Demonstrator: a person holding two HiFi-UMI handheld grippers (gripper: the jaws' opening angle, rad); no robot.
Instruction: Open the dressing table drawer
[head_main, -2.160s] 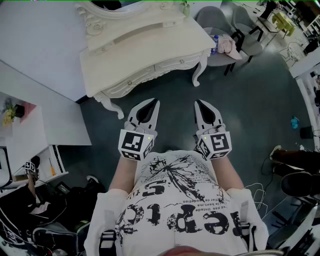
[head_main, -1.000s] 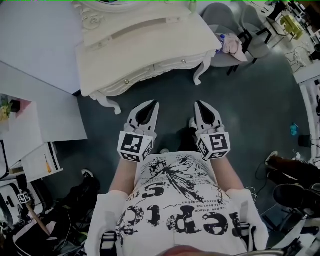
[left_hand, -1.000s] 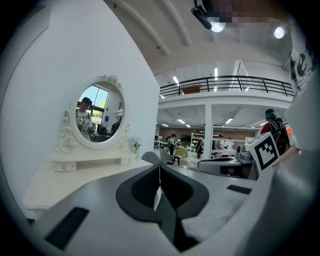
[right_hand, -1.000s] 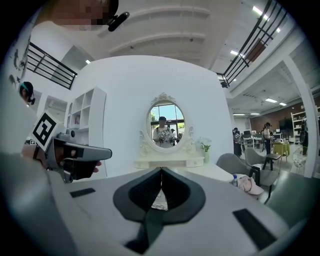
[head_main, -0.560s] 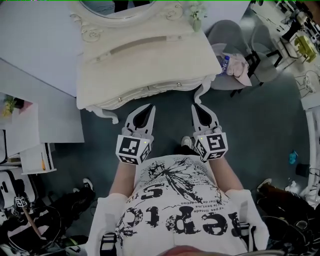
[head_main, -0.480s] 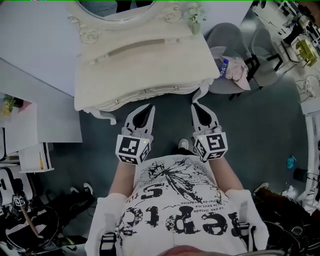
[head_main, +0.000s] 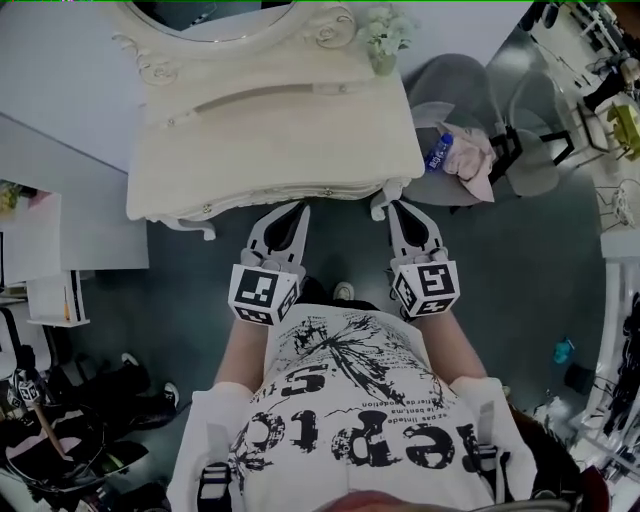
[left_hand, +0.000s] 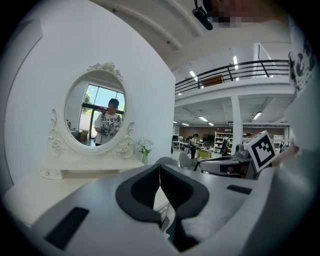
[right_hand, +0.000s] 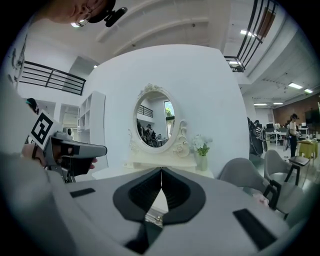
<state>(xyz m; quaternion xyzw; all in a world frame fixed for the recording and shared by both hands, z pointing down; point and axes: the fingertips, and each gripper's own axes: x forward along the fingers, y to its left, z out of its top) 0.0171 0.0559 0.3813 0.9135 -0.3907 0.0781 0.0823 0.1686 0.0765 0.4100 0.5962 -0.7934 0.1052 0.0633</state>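
Nearer now stands the carved cream dressing table (head_main: 270, 130); left gripper (head_main: 302, 206) and right gripper (head_main: 396, 204) jaws closed, empty.

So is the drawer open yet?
Not yet. Done: the person stands right at the dressing table. In hand: the left gripper and right gripper point at its front, both shut and empty. To do: grab a drawer knob and pull; nothing is pulled out.

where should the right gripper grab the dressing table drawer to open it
Probably the small knob on the front of the dressing table: it juts out toward the person, so the right gripper can come straight in from the front. Its jaws are shut; open them first.
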